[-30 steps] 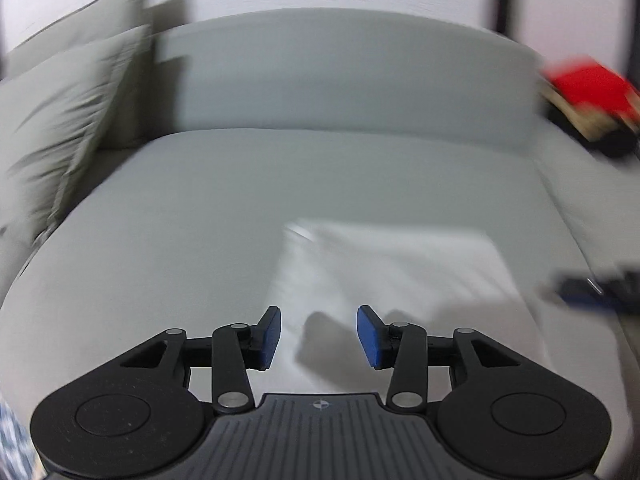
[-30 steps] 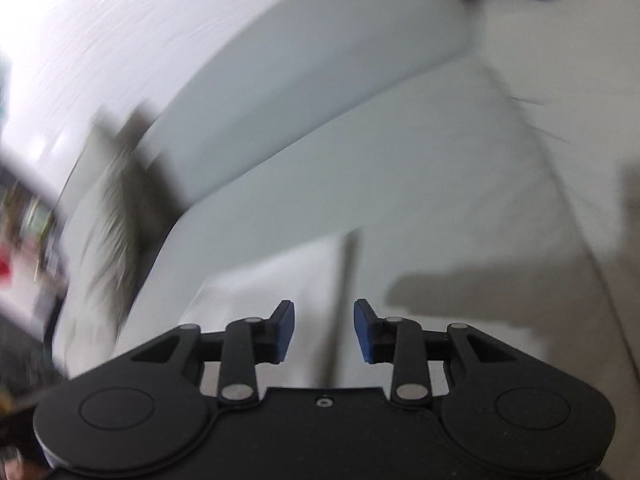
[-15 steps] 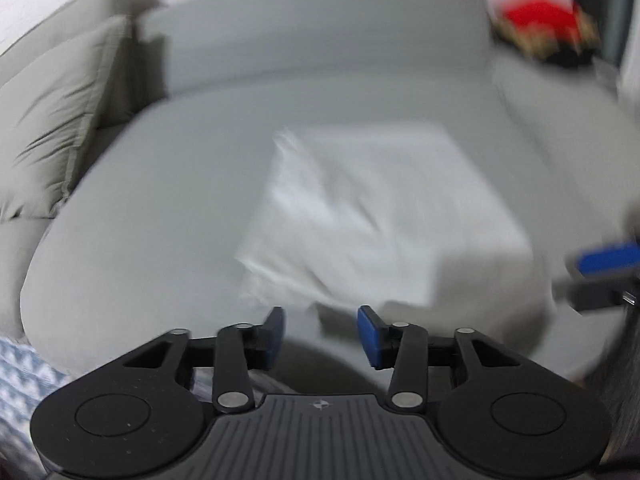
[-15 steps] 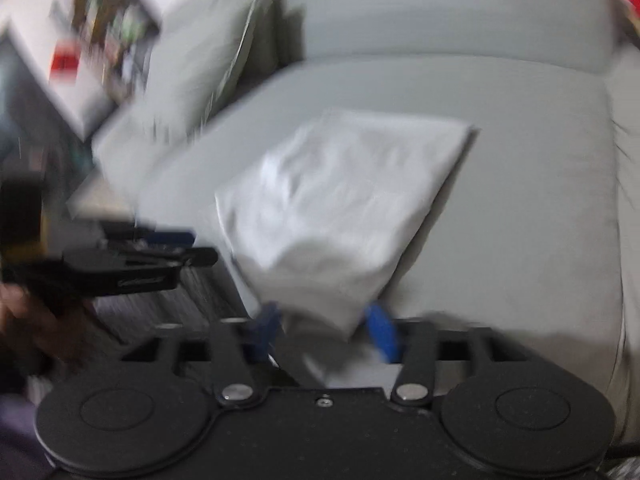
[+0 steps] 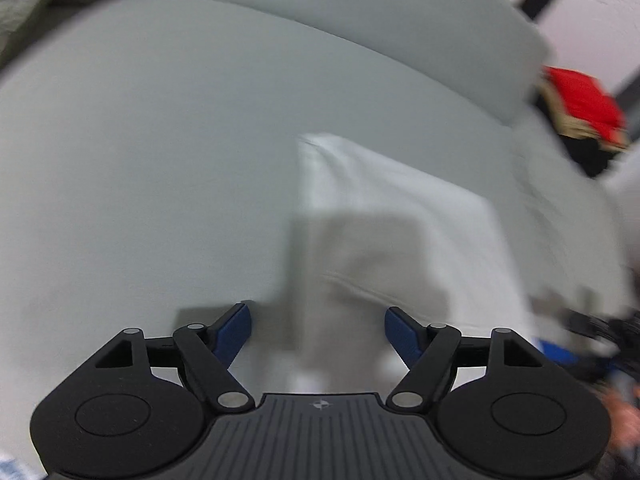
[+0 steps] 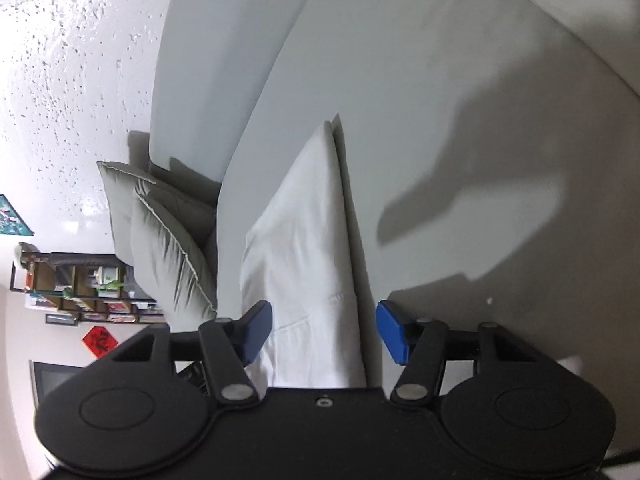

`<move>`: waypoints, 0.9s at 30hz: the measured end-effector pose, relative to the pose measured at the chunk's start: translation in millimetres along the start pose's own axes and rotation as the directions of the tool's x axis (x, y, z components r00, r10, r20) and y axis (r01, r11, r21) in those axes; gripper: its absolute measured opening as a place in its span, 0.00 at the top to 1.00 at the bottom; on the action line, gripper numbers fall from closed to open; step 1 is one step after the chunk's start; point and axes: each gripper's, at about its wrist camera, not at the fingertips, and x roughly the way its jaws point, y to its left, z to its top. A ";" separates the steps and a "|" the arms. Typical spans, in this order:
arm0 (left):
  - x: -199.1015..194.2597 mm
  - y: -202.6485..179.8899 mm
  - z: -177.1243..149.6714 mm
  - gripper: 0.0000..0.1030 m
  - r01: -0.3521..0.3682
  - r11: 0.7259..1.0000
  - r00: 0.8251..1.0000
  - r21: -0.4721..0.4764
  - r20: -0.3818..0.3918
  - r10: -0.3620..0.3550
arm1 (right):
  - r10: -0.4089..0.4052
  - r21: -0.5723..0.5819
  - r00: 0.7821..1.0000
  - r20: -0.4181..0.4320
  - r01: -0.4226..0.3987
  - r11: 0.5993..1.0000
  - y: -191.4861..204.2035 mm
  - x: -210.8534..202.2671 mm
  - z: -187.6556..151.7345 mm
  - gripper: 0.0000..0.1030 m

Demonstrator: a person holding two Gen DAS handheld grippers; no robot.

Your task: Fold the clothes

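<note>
A folded white garment [image 5: 392,216] lies flat on the grey sofa seat [image 5: 140,160], right of centre in the left wrist view. My left gripper [image 5: 318,332] is open and empty, hovering at the garment's near left edge. In the right wrist view, which is rolled sideways, the same garment [image 6: 304,248] runs up between the fingers. My right gripper [image 6: 324,328] is open, its jaws standing on either side of the garment's near end without closing on it.
The sofa backrest [image 5: 360,20] runs along the far side. A red and black pile [image 5: 580,108] sits at the far right. Grey cushions [image 6: 160,232] lean at the sofa's end, with a bookshelf [image 6: 76,292] beyond them.
Both grippers have opened wider. The right gripper, which had lifted the garment's near end half a second ago, has swung round and the garment lies flat again. The left view has moved closer.
</note>
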 end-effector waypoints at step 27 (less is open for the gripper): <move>-72.7 -169.6 -25.8 0.93 -0.032 0.957 0.896 0.287 0.433 -0.100 | 0.042 -0.471 0.948 0.315 0.118 0.874 103.3 -66.0 -25.4 0.96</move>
